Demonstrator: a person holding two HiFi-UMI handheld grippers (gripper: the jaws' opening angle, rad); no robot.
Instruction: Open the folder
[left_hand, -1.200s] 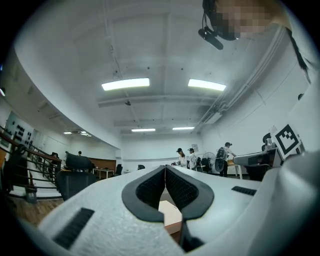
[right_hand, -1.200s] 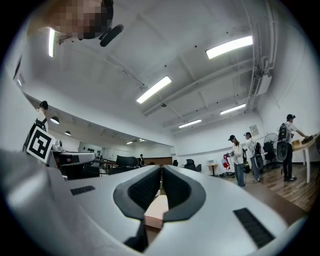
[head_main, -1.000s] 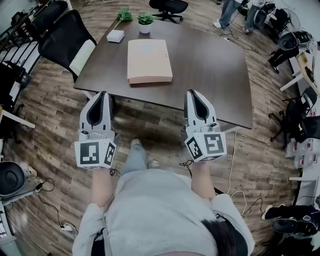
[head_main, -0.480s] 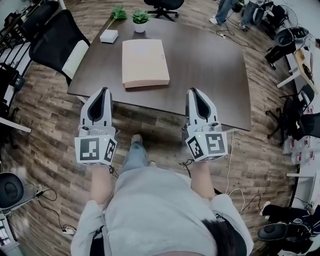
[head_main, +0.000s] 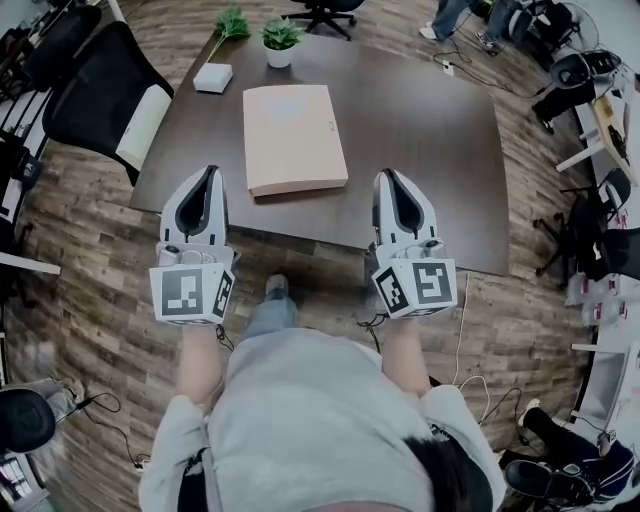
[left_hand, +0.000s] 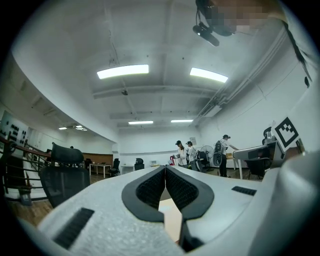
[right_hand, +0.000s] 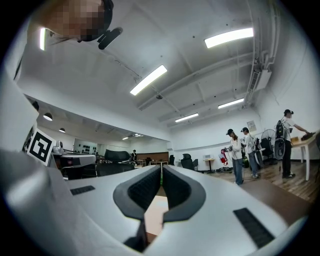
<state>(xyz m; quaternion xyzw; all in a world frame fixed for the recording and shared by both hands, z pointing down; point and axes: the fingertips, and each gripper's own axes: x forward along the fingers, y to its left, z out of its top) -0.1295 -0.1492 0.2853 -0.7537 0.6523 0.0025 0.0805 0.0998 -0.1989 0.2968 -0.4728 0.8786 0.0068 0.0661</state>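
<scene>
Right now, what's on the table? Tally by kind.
folder: 1
white box: 1
green plants: 2 (one in a white pot, one left of it at the table's far corner)
Total: 4

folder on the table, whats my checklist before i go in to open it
1. Folder closed and flat on the table: ok
2. Nothing lying on its cover: ok
3. Potted plant and white box apart from it: ok
4. Left gripper and right gripper empty: ok
5. Jaws apart to take the cover: not ok, both pairs are together
6. Which edge opens: cannot tell
</scene>
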